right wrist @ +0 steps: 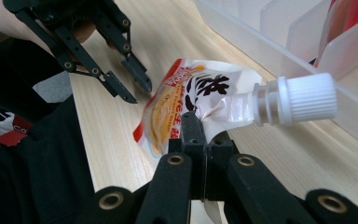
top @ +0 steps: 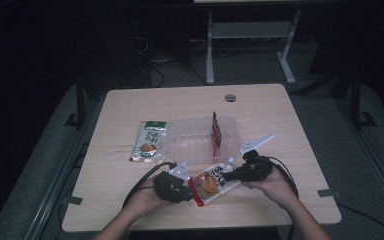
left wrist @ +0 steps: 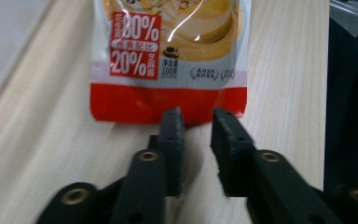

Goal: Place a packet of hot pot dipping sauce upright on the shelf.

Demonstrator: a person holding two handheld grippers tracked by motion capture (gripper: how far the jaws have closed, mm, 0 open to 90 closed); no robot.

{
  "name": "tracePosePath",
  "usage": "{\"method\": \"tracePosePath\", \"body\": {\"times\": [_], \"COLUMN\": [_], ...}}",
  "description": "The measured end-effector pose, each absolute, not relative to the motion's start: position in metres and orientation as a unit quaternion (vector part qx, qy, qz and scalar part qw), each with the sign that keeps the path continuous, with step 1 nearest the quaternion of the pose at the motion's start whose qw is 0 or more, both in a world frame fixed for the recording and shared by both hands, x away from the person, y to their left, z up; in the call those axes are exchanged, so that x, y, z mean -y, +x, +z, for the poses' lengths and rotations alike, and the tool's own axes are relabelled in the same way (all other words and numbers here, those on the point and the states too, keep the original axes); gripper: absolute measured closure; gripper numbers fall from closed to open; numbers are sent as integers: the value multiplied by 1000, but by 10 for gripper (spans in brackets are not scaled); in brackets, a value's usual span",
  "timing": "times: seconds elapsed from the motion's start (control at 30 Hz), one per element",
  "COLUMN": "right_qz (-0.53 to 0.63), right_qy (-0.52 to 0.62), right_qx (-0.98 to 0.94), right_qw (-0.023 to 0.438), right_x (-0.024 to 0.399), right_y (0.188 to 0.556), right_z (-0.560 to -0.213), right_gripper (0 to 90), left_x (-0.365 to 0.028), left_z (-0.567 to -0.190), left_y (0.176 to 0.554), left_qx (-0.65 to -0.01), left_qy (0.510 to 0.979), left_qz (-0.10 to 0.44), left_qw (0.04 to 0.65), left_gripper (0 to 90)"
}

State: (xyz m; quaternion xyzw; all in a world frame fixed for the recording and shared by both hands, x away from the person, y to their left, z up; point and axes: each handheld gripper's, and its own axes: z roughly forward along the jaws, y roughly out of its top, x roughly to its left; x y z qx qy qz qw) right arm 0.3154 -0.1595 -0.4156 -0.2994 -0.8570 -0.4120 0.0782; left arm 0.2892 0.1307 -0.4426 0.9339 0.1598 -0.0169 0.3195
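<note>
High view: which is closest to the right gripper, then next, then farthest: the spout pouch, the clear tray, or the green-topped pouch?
From the right gripper:
1. The spout pouch, clamped in its jaws near the front edge of the table.
2. The clear tray, just behind it, mid-table.
3. The green-topped pouch, lying flat beyond the tray's left side.

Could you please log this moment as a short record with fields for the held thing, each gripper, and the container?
held thing: red-and-white spouted sauce pouch with white screw cap, lifted at its spout end
right gripper: shut on the pouch near the spout
left gripper: jaws apart at the pouch's red bottom edge, not pinching it
container: clear plastic divided tray, holding an upright red packet
beside tray: green-topped flat pouch on the light wooden table
</note>
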Motion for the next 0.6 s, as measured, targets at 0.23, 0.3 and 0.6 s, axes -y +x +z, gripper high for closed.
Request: {"method": "tracePosePath", "body": {"times": [0.23,0.3,0.6], "right_qz": [-421,-422,-435], "right_qy": [-300,-299,-292], "right_qx": [853,853,850], "right_qw": [71,68,56], "right_x": [163,163,165], "right_y": [315,316,317], "right_z": [-400,-396,-376], "right_gripper": [895,896,895], "left_x": [-150,-157,-179], "left_z": [-434,-431,-429], "left_y": [286,285,277], "left_qx": [-177,-183,-200], "left_qy": [924,921,915], "left_qz": [0,4,22], "left_qw": [339,344,350], "left_gripper": [513,470,327]}}
